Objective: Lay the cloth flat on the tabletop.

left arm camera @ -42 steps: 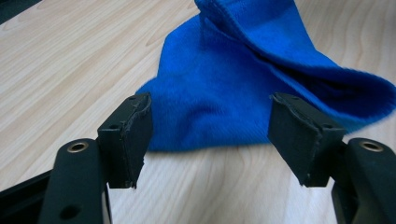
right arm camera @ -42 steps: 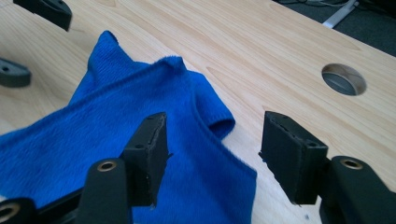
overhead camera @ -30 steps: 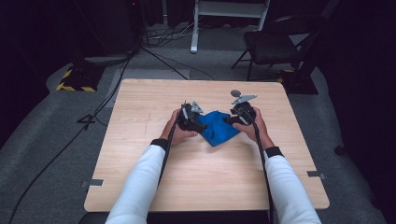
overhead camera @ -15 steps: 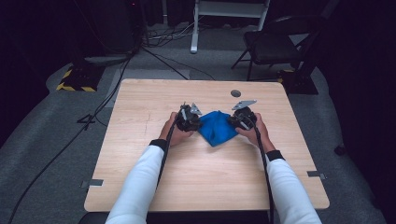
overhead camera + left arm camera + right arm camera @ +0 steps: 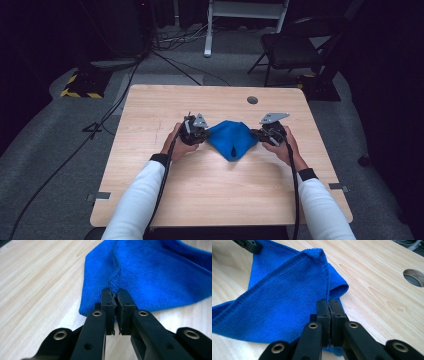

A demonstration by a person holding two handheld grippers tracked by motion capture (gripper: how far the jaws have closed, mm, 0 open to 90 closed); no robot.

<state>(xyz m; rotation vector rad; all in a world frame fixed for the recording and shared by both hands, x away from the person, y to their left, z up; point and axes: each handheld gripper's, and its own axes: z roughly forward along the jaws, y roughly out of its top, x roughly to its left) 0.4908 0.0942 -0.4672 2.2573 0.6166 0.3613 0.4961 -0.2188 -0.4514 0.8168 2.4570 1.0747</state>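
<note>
While both hands rest on the table (image 5: 165, 210), we see the cloth (image 5: 230, 139) stretched between the two grippers near the middle of the wooden top. The left gripper (image 5: 114, 298) has its jaws closed on a hemmed corner of the cloth, a thin gap showing between the pads. The right gripper (image 5: 329, 305) is clamped tight on another corner. We see the cloth's lower point lying on the table, with a cable hole (image 5: 252, 100) beyond.

Pale wood tabletop (image 5: 150, 200), and a blue cloth (image 5: 231, 140) lies bunched on it near the middle, just this side of the round hole (image 5: 252, 100).
</note>
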